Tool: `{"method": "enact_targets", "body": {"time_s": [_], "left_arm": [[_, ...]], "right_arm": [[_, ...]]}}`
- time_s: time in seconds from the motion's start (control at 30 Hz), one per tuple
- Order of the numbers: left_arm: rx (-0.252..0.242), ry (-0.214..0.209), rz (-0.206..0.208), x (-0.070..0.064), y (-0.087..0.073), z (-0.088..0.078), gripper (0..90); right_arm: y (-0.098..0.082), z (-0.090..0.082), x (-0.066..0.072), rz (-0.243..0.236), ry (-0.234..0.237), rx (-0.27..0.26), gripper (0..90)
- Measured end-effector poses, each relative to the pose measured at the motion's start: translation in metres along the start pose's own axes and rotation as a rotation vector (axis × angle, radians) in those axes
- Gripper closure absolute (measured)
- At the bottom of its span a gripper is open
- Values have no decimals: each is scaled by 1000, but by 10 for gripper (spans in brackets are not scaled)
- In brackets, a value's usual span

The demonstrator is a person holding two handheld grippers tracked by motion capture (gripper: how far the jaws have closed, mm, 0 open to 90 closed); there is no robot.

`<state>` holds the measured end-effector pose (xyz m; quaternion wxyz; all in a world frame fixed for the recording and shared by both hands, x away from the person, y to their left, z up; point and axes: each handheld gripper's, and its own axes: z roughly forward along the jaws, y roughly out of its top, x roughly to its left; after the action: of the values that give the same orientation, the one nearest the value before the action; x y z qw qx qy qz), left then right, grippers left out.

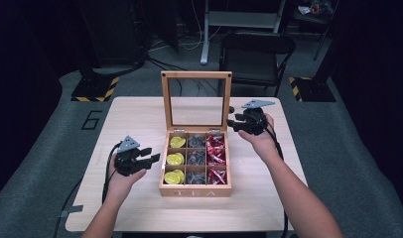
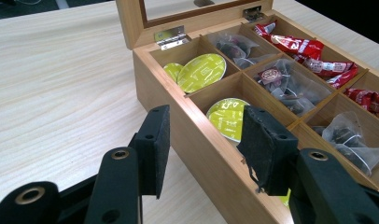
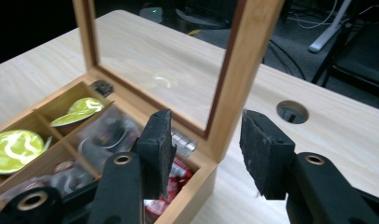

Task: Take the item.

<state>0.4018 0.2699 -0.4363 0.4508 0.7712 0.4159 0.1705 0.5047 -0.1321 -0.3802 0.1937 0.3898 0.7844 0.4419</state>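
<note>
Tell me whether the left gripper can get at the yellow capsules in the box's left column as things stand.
Probably yes. The tea box has its lid raised upright, so the yellow capsules lie uncovered. The left gripper sits beside that column, jaws open and empty, astride the box's near wall.

The person's forearms are bare, with no sleeves showing. The left black two-jaw gripper (image 1: 149,157) and the right black two-jaw gripper (image 1: 231,122) each carry a grey three-cornered plate on top and trail a black cable. In the gripper views the jaws end in matte black rectangular pads with frayed edges, on arms set with brass-ringed holes.
</note>
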Motion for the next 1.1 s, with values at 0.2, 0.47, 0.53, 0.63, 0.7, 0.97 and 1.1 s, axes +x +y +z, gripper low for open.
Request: {"method": "enact_targets", "body": {"time_s": [0.2,0.47,0.53,0.63,0.7,0.97,1.1], "left_arm": [[0,6,-3,-1,-2,1,520],[2,6,-9,0,-3,1,510],[3,6,-11,0,-3,2,507],[6,8,-12,0,-4,2,503],[3,10,-15,0,-5,3,501],[12,13,-15,0,-6,3,493],[13,13,-13,0,-6,4,493]], "right_arm": [[-7,-6,10,-12,25,18,509],[-25,-13,27,-36,40,30,498],[-30,-14,32,-44,48,36,498],[-39,-16,40,-53,69,40,508],[-45,-16,46,-51,80,47,509],[-59,-22,64,-90,100,46,499],[-65,-26,74,-112,99,49,507]]}}
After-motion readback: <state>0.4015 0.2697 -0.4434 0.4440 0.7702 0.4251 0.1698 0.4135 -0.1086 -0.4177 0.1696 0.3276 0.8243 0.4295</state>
